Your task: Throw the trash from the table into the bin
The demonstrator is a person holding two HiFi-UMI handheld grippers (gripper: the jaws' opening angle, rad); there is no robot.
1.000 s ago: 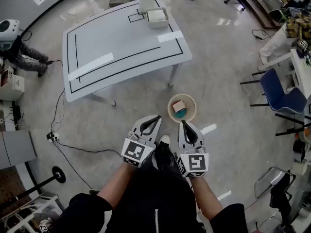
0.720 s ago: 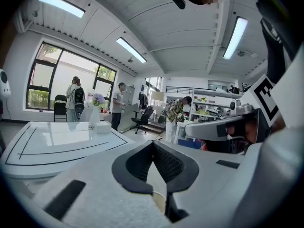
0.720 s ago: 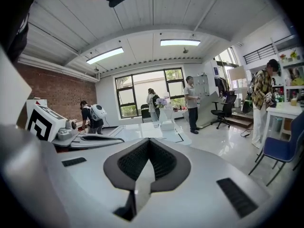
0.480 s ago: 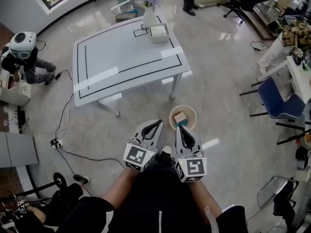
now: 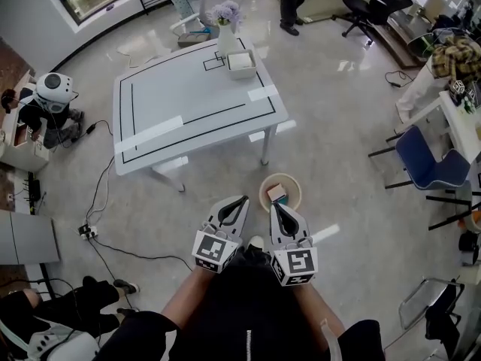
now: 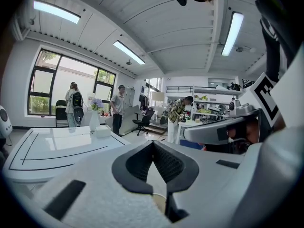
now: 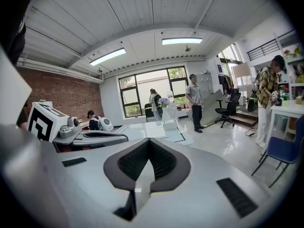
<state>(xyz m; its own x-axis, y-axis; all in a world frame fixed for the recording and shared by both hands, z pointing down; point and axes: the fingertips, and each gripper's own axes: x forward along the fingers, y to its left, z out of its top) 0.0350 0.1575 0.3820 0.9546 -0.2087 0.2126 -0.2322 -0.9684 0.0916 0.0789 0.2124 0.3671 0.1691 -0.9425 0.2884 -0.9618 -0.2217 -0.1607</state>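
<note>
Holding boxy trash (image 5: 276,193), round tan bin (image 5: 296,189)

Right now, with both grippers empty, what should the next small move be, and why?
Probably step toward the table and check it: the left gripper and right gripper are shut on nothing, the bin already holds trash, and only a tray and vase show there.

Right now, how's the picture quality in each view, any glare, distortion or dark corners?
Head view: sharp and evenly lit, with pale glare streaks on the glossy floor, and straight edges bow near the frame's border. Left gripper view: strong fisheye, black corners, ceiling light strip blown white. Right gripper view: same fisheye and dark rim, window very bright.
</note>
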